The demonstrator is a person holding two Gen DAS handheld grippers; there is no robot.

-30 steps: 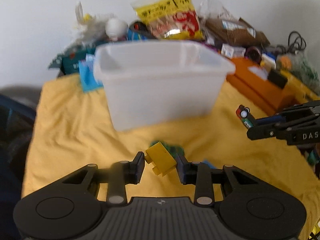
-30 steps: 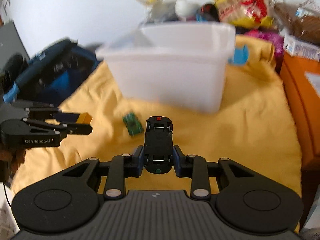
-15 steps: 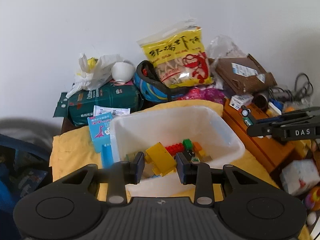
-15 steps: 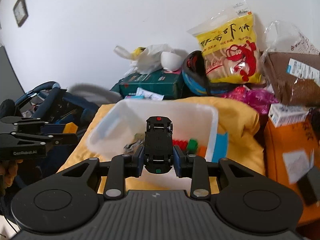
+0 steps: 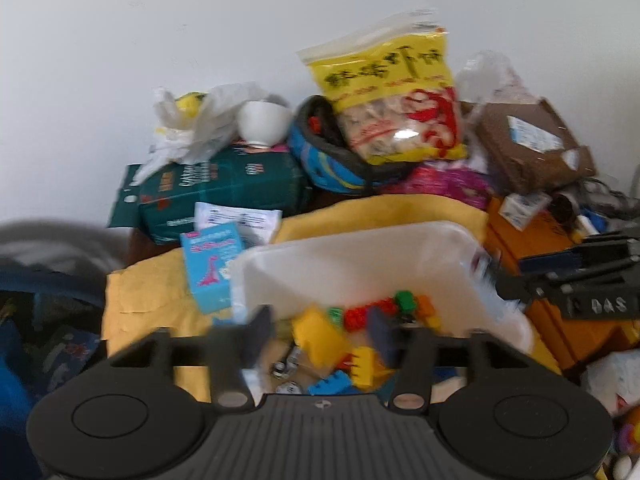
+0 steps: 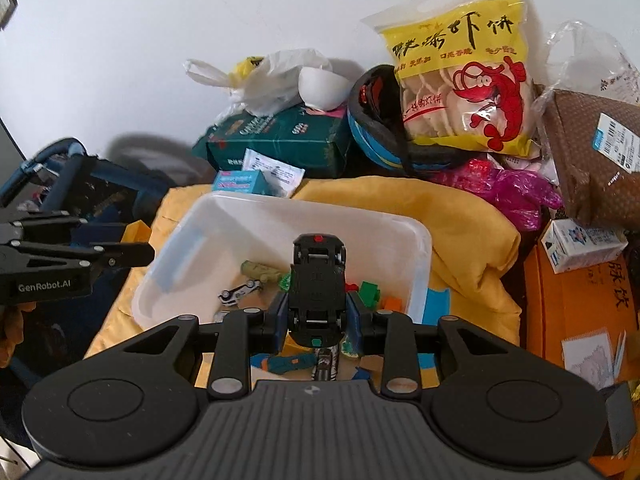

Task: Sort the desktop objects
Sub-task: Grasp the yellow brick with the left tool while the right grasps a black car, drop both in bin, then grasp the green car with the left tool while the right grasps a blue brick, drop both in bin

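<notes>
From my feed, the surface is draped in a yellow cloth (image 6: 472, 232), rumpled at its back edge. A white plastic bin (image 6: 420, 240) sits directly on it. A light-blue carton with a pink dinosaur (image 5: 210, 268) lies on the cloth just left of the bin. Behind, a dark green box (image 6: 280, 140) and an orange box (image 6: 568, 300) crowd the cloth's edges.

Motion blur smears the left gripper's fingers (image 5: 258, 330) and the yellow block (image 5: 316, 334) between them. The toy car (image 6: 318, 280) hides part of the bin (image 6: 224, 208) floor. The orange box (image 6: 576, 304) is cut off by the right edge.
</notes>
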